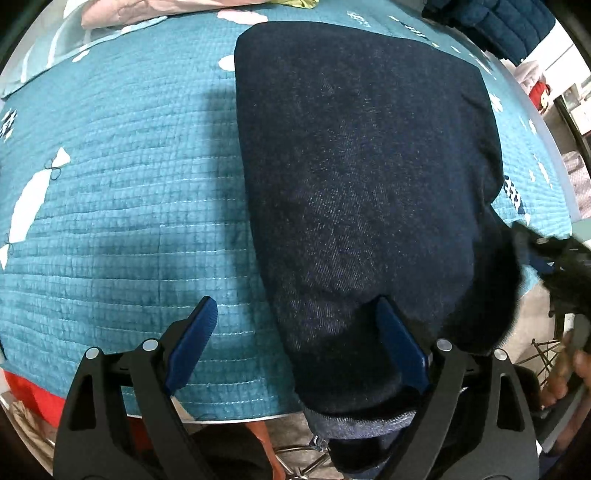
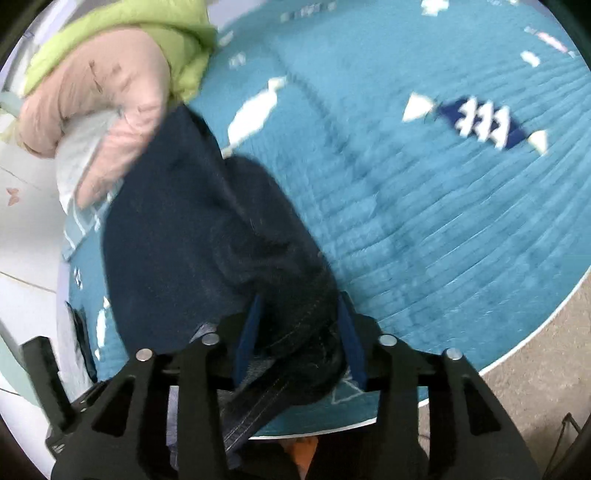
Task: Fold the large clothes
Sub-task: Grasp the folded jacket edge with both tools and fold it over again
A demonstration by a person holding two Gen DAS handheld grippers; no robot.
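Note:
Dark blue jeans point(image 1: 369, 166) lie folded on the teal quilted bedspread point(image 1: 129, 184), one end hanging over the near edge. My left gripper point(image 1: 297, 317) stands wide open and pointing steeply down, its left finger point(image 1: 195, 332) over bare quilt and its right finger point(image 1: 395, 339) on the denim's near end. In the right wrist view the jeans point(image 2: 184, 240) run away to the upper left. My right gripper point(image 2: 297, 317) stands partly open astride a bunched, stitched denim edge that fills the gap between its fingers. The blurred right gripper point(image 1: 561, 266) also shows at the jeans' right side.
A pink puffy jacket point(image 2: 122, 110) and a lime green one point(image 2: 147, 22) lie at the bed's far side. A navy quilted jacket point(image 1: 498, 26) sits at the far right corner. The bedspread point(image 2: 443, 221) stretches to the right; floor point(image 2: 535, 387) shows below the bed's edge.

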